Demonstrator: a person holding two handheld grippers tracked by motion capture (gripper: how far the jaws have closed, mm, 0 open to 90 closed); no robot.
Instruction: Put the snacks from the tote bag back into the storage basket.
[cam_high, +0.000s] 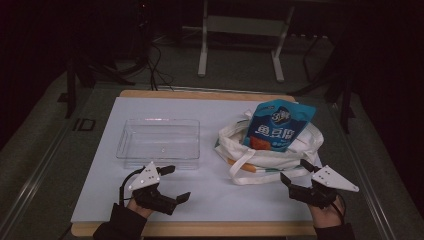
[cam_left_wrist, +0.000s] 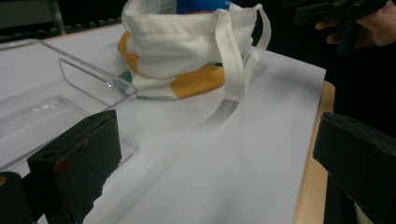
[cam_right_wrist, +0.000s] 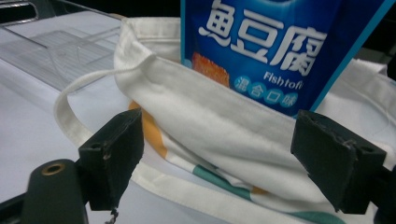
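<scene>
At lower right, the right gripper (cam_high: 296, 173) gapes, released, near the cloth bag (cam_high: 240, 150) apparently holding a blue snack pouch (cam_high: 279, 125); the left gripper (cam_high: 176, 183), lower left, also gapes empty.

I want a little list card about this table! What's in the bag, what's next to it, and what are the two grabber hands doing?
bag: white cloth tote lying on the white table sheet
in the bag: blue snack pouch sticking out of the top
beside it: clear plastic box, empty, apart from the bag
left gripper: open, holding nothing, near the box
right gripper: open, fingers close to the bag, not squeezing it
</scene>
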